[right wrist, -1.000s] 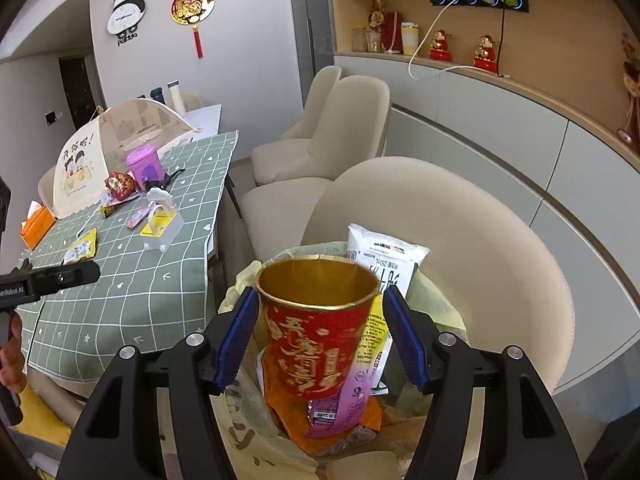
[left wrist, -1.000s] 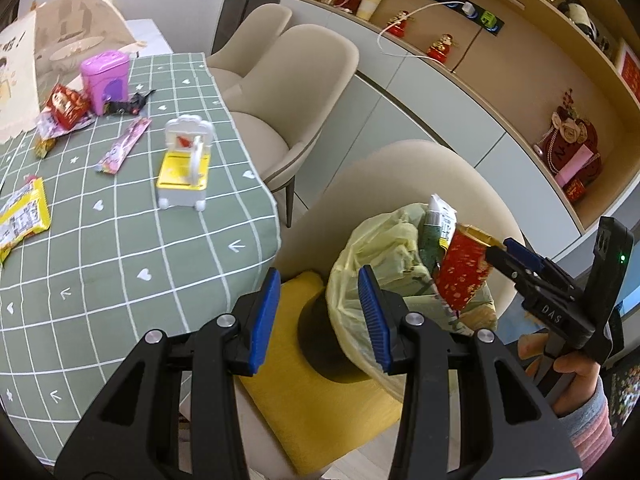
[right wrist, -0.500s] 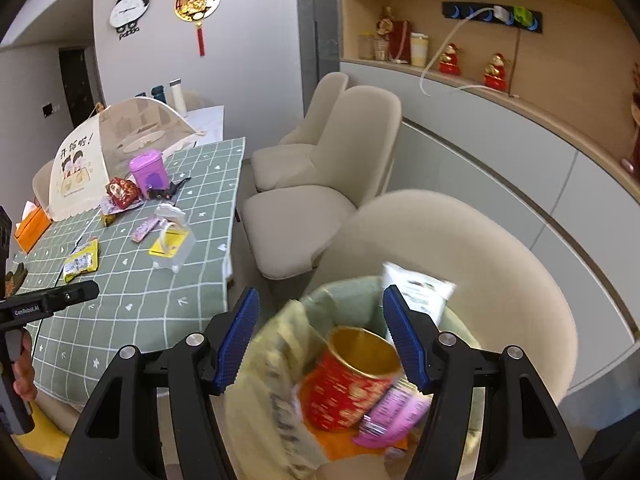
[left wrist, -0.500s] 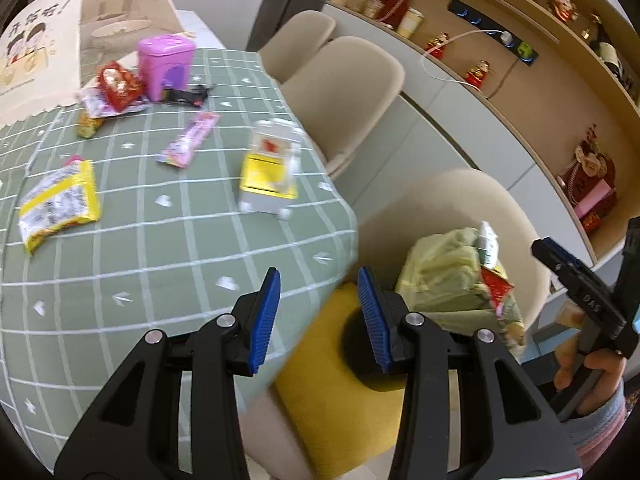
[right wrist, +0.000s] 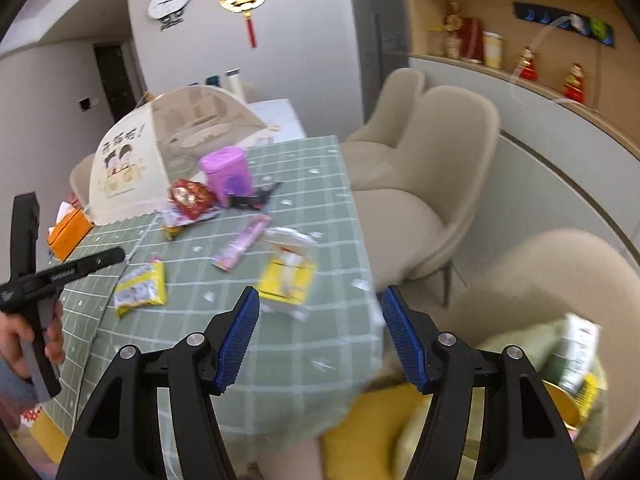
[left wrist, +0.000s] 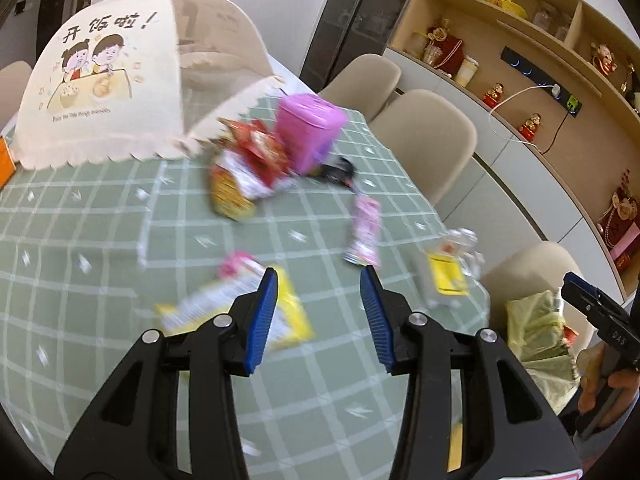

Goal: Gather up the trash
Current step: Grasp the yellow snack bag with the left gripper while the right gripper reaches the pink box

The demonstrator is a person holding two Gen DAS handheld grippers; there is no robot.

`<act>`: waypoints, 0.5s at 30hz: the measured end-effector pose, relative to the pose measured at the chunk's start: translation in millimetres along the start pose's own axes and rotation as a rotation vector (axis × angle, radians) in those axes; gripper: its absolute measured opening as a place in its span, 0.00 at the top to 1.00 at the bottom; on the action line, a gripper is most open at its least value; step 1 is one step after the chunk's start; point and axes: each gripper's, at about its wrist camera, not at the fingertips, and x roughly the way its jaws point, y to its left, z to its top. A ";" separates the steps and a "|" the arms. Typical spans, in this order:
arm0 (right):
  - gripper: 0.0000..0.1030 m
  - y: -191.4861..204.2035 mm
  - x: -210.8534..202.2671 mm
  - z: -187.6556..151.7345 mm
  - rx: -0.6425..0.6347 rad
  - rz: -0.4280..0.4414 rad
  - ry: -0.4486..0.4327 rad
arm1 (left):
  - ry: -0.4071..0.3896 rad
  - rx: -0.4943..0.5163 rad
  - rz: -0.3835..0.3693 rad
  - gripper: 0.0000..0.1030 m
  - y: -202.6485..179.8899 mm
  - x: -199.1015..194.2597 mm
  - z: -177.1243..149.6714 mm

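My left gripper (left wrist: pixel 319 280) hovers over the green checked table (left wrist: pixel 100 240), its jaws opening with nothing between them. A yellow snack packet (left wrist: pixel 240 308) lies just under its left finger. A pink wrapper (left wrist: pixel 366 232), a red snack bag (left wrist: pixel 256 148) and a black wrapper (left wrist: pixel 338 170) lie farther back by a purple mini bin (left wrist: pixel 308 136). My right gripper (right wrist: pixel 320 296) stands open and empty above the table's near corner, facing a yellow-labelled clear pack (right wrist: pixel 288 272). The yellow-green trash bag (right wrist: pixel 572 344) sits on a chair at lower right.
A cream food-cover tent (left wrist: pixel 100 92) fills the table's far side, with an orange tissue box (right wrist: pixel 68 232) beside it. Beige chairs (left wrist: pixel 424 136) line the table's right edge. A yellow cushion (right wrist: pixel 368 420) lies under the bag. A hand holds the left gripper (right wrist: pixel 80 266).
The right gripper let the red cup drop into the bag. Both grippers then swung left from the bag to over the table. The left jaws now stand a little wider.
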 end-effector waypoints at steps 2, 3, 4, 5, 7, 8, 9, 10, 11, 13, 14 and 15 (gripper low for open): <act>0.41 22.8 19.0 3.7 -0.008 0.012 0.022 | 0.020 0.026 0.021 0.60 25.4 5.6 7.8; 0.41 30.0 25.4 4.2 -0.009 0.018 0.029 | 0.031 0.036 0.023 0.60 32.1 8.2 9.6; 0.41 38.3 33.1 4.4 -0.011 0.026 0.037 | 0.057 0.052 0.017 0.60 42.8 13.0 10.9; 0.41 45.6 40.6 4.5 -0.014 0.031 0.046 | 0.095 0.069 0.003 0.60 53.0 19.7 11.0; 0.41 61.3 57.9 4.2 -0.023 0.038 0.068 | 0.152 0.089 -0.016 0.60 64.4 29.8 8.7; 0.41 69.5 67.5 4.4 -0.027 0.041 0.079 | 0.181 0.099 -0.028 0.60 69.9 35.1 5.7; 0.41 74.8 74.9 5.6 -0.029 0.041 0.086 | 0.201 0.108 -0.042 0.60 73.2 39.1 2.3; 0.41 78.9 81.8 6.5 -0.030 0.041 0.093 | 0.214 0.120 -0.054 0.60 74.3 42.0 -0.9; 0.41 83.7 89.1 7.9 -0.032 0.039 0.101 | 0.220 0.129 -0.062 0.60 72.3 42.5 -5.5; 0.41 91.4 106.3 11.3 -0.031 0.041 0.124 | 0.235 0.144 -0.090 0.60 68.4 43.8 -11.8; 0.41 95.8 115.8 13.4 -0.029 0.047 0.137 | 0.248 0.142 -0.109 0.60 65.3 44.8 -16.2; 0.41 97.9 121.2 15.1 -0.027 0.050 0.143 | 0.260 0.136 -0.119 0.60 63.7 45.9 -19.0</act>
